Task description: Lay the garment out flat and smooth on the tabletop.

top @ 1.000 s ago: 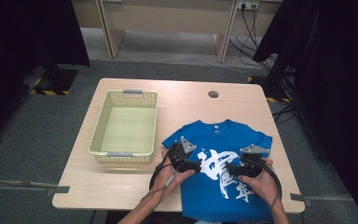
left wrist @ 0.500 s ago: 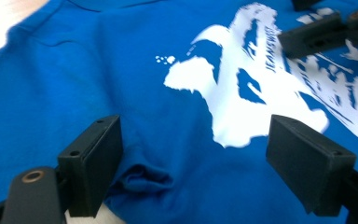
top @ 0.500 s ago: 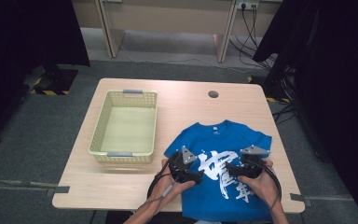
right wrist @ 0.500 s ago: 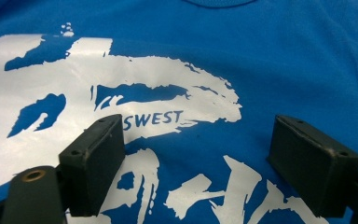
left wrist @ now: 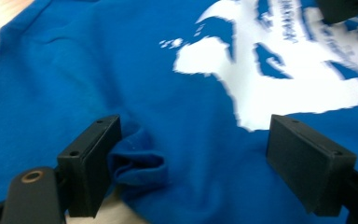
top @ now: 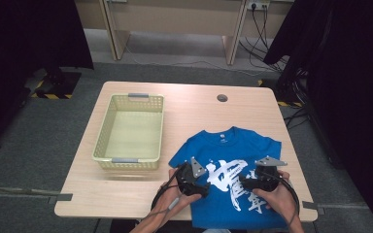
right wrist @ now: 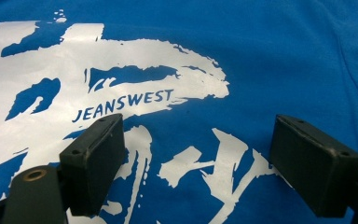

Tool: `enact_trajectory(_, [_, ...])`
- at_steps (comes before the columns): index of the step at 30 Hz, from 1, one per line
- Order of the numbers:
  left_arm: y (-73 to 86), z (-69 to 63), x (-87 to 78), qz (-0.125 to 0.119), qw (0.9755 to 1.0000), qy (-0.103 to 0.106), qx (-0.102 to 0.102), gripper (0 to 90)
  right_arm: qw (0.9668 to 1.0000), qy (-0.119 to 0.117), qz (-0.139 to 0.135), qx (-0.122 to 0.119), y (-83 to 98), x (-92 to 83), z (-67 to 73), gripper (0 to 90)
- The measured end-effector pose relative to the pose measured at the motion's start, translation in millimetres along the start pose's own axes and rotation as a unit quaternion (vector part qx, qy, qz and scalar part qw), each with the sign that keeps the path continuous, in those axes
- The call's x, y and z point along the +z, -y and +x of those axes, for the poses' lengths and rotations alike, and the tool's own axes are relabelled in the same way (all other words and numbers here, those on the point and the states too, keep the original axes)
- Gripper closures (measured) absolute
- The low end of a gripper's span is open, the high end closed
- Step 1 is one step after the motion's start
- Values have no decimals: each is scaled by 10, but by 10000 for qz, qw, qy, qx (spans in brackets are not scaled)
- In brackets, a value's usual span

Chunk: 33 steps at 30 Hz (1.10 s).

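The blue T-shirt (top: 233, 167) is your landmark: it lies flat on the wooden table (top: 189, 104), front side up, with its collar toward the far edge and its hem hanging a little over the near edge. A large white brush-stroke print (top: 235, 182) covers its chest, and in the right gripper view you can read "JEANSWEST" (right wrist: 122, 105) in small blue letters inside the white.

Your left gripper (top: 193, 178) sits over the shirt's left side, close to the near edge of the table. Its jaws stand wide apart with nothing clamped between them. In the left gripper view, a small bunched fold of blue fabric (left wrist: 137, 163) rises right against the inner face of the left-hand jaw (a sliver of bare wood shows just below it), and the white print spreads beyond the jaws.

Your right gripper (top: 261, 179) rests over the shirt's right half, on the print itself, about level with the left one. Its jaws are also spread wide, holding nothing, with flat printed cloth between them.

To the left of the shirt, just apart from its sleeve, stands a pale yellow plastic basket (top: 108, 127) with grey handles. A small round grommet (top: 222, 98) is set in the tabletop beyond the shirt's collar.
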<state>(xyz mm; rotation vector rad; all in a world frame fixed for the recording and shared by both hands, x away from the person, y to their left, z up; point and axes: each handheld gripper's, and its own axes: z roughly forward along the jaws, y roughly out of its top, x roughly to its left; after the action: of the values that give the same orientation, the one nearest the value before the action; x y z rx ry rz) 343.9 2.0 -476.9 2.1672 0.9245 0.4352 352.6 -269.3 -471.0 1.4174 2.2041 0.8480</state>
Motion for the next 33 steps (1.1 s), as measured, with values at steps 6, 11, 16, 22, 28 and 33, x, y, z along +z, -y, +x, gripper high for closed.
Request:
enact_trajectory(6, [16, 127, -138, -98, 9995, 54, -281, 193, 10000, 20, -18, -3, -2, 8, 6, 181])
enact_trajectory(11, [31, 132, -212, -177, 9985, 224, -475, 192, 10000, 24, -15, 3, -2, 8, 8, 181])
enact_trajectory(16, [83, -87, -182, -88, 9989, 402, -218, 186, 10000, 37, -18, 20, 1, 6, 14, 181])
enact_trajectory(22, [118, -85, -106, -10, 9998, 200, -94, 183, 10000, 47, -31, 27, 7, 3, 23, 182])
enact_trajectory(28, [120, 11, -115, 35, 9998, 140, -113, 198, 10000, 38, -36, 12, 5, 7, 47, 181])
enact_trajectory(33, [125, 91, -122, 33, 9998, 148, -106, 212, 10000, 15, -33, -10, -1, 13, 83, 180])
